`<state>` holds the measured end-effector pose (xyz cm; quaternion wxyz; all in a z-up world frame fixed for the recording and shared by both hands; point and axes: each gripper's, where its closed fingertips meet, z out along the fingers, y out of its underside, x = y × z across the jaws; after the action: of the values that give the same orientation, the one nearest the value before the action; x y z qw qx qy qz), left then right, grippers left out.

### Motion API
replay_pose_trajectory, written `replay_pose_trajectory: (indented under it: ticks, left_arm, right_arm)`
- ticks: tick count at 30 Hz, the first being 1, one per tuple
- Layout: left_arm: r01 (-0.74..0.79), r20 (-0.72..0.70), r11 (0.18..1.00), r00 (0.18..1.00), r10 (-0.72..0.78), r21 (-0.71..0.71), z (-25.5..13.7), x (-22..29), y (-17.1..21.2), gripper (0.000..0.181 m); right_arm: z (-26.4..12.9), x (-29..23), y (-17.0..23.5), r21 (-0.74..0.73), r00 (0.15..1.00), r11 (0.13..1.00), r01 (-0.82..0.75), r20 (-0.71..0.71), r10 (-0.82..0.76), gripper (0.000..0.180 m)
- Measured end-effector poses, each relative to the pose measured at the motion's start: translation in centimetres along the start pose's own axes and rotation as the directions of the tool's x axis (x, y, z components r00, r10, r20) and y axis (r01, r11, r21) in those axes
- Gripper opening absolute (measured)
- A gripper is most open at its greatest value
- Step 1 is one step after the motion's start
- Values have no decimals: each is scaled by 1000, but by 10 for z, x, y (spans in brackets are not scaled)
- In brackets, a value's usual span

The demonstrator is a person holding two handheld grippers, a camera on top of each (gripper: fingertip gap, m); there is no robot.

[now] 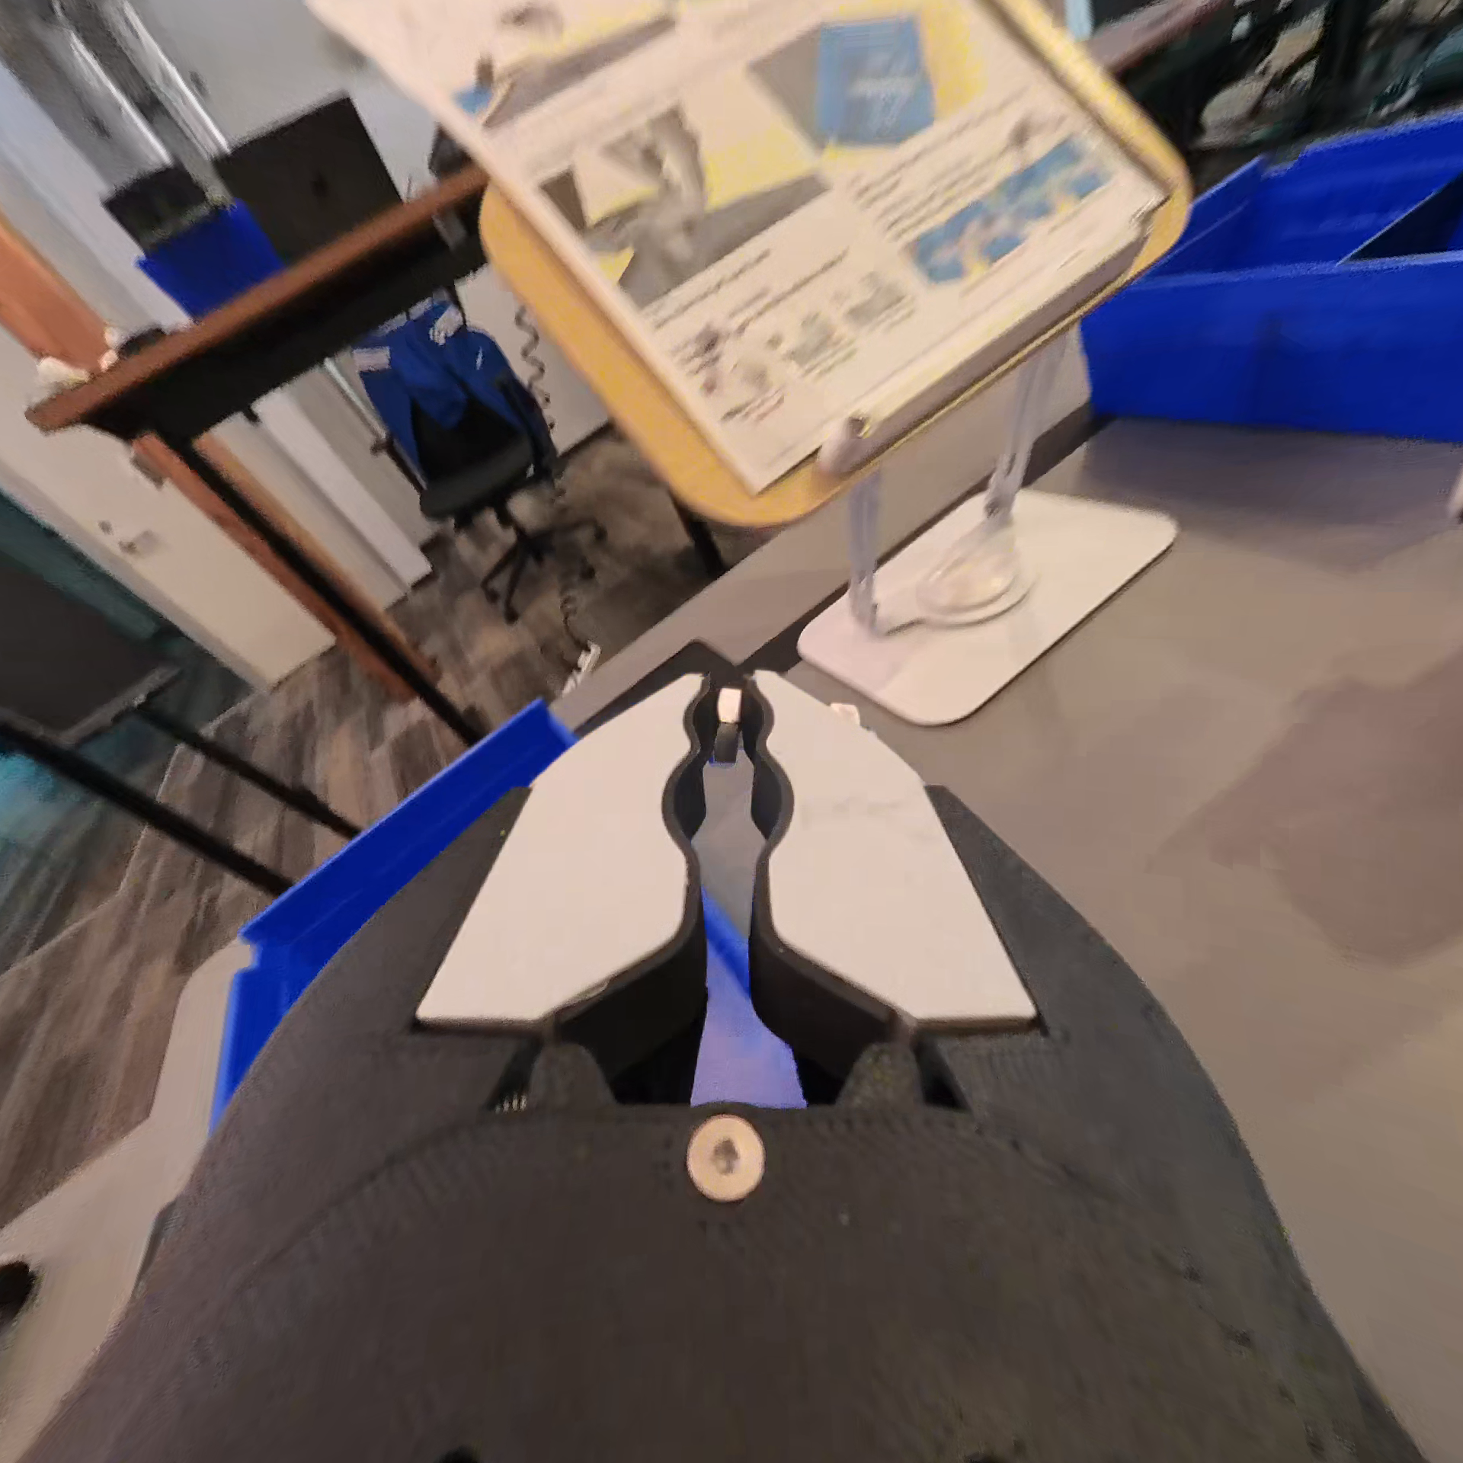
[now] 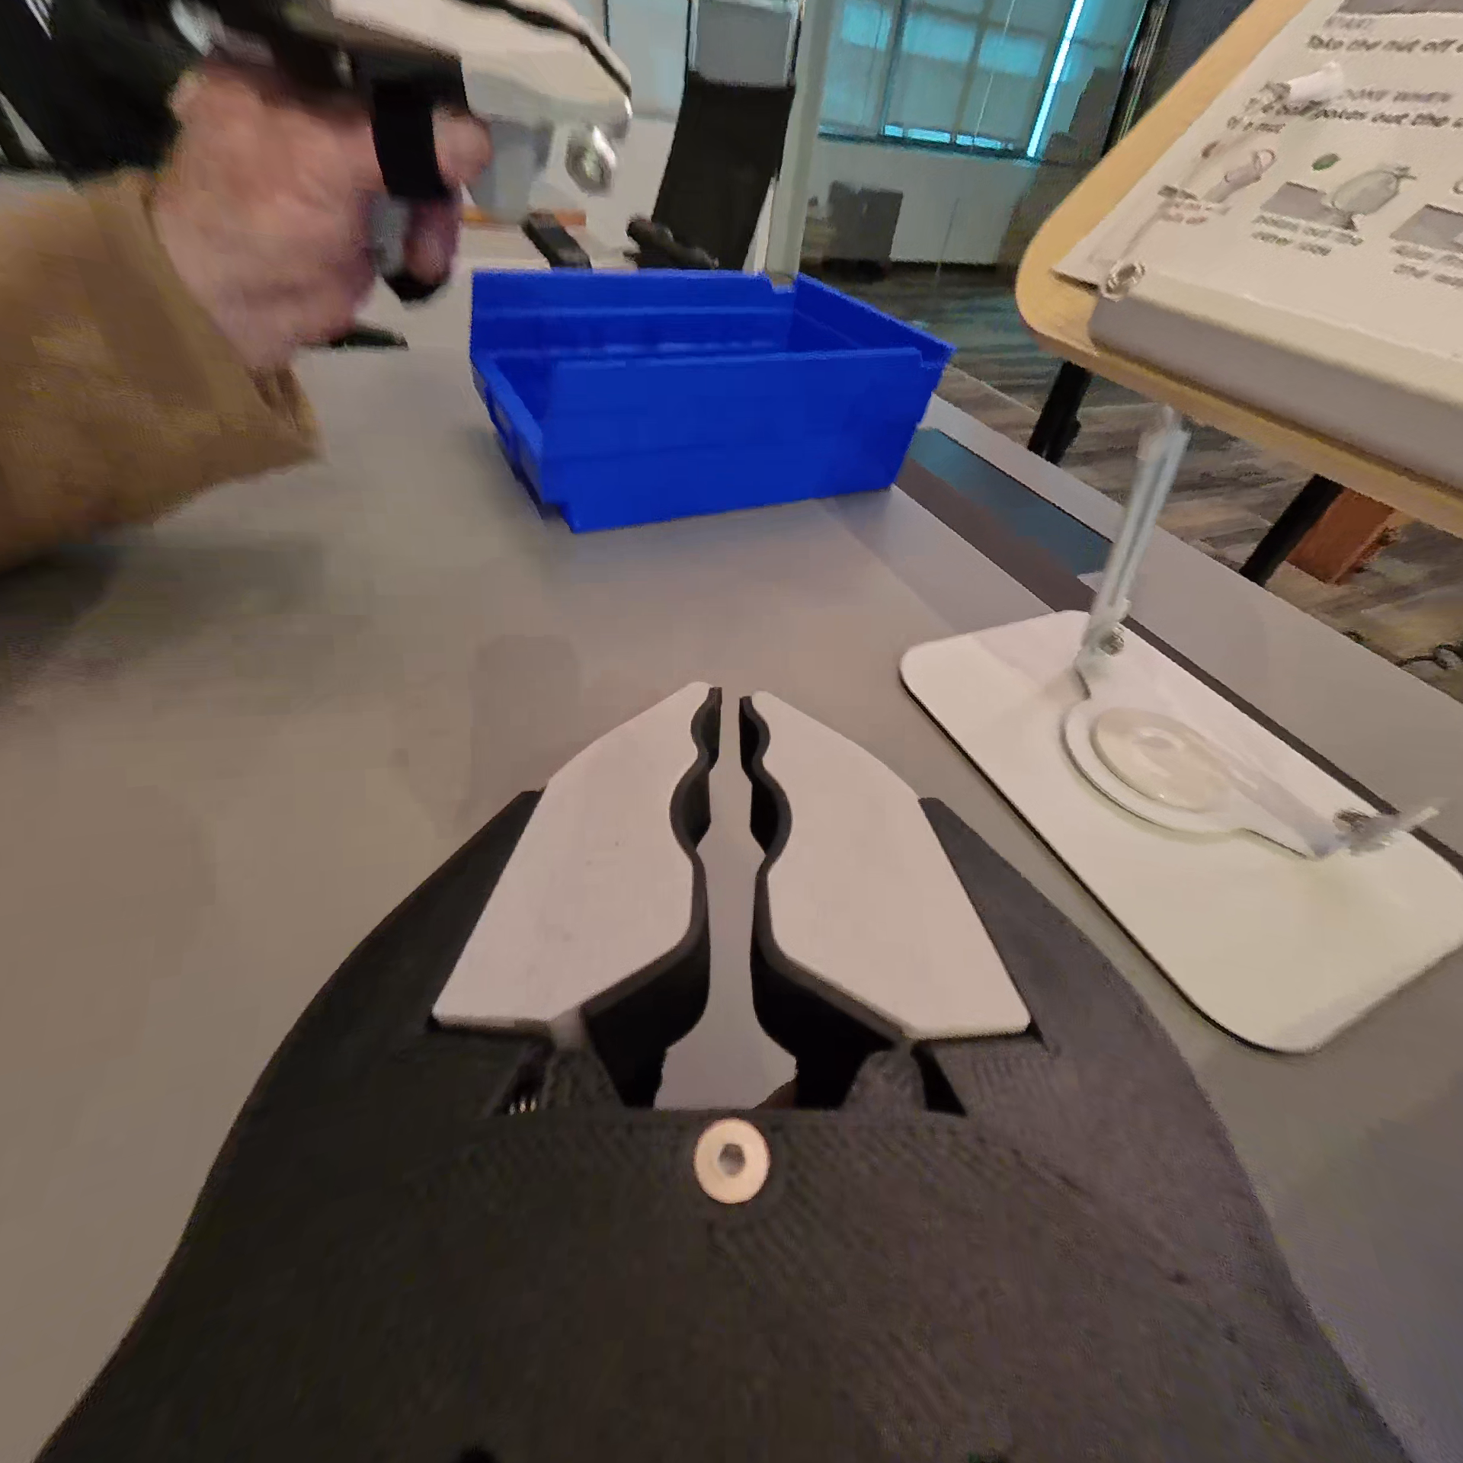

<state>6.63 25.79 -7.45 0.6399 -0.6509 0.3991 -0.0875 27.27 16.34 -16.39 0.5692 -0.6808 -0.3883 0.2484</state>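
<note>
My left gripper (image 1: 727, 697) is shut on a small white-and-black part (image 1: 727, 703) pinched between its tips. It hovers over the near edge of a blue bin (image 1: 396, 855) at the corner of the grey table (image 1: 1187, 792). My right gripper (image 2: 730, 698) is shut with only a thin slit between its fingers and holds nothing. It is low over the grey table (image 2: 317, 712), pointing towards the blue bin (image 2: 697, 396). A blurred hand (image 2: 277, 206) holds the left gripper at the top left of the right wrist view.
A tilted board with a printed sheet (image 1: 792, 237) stands on a white base plate (image 1: 989, 602) on the table; it also shows in the right wrist view (image 2: 1187, 831). A second blue bin (image 1: 1267, 317) sits at the far right. An office chair (image 1: 491, 483) and a dark desk (image 1: 261, 332) stand beyond the table.
</note>
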Motion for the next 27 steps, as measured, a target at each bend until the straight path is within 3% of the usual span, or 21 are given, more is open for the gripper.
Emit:
replay_pose_trajectory:
  ticks: [1, 10, 14, 19, 23, 27]
  left_arm:
    - [-9, 4, 999, 1000, 9, 31, 2, 11, -6, 6]
    - [110, -142, 986, 986, -92, 126, 31, 97, -30, 6]
    - [129, -161, 978, 982, -103, 162, 34, 109, -37, 6]
    - [75, -157, 974, 987, -42, 212, 35, 121, -47, 6]
    - [53, -142, 969, 990, -19, 240, 33, 123, -53, 6]
    - [39, -136, 960, 991, 0, 277, 30, 124, -57, 6]
  right_arm:
    - [4, -6, -6, 30, 1000, 999, -21, 3, 20, 7]
    - [33, -34, -55, 172, 991, 979, 108, -92, -93, 30]
    - [50, -40, -59, 207, 991, 969, -134, 51, 127, 33]
    - [63, -38, -70, 227, 836, 823, -521, 327, 440, 30]
    - [59, -35, -81, 233, 706, 702, -673, 487, 514, 30]
    - [57, -34, -86, 220, 627, 633, -743, 560, 542, 28]
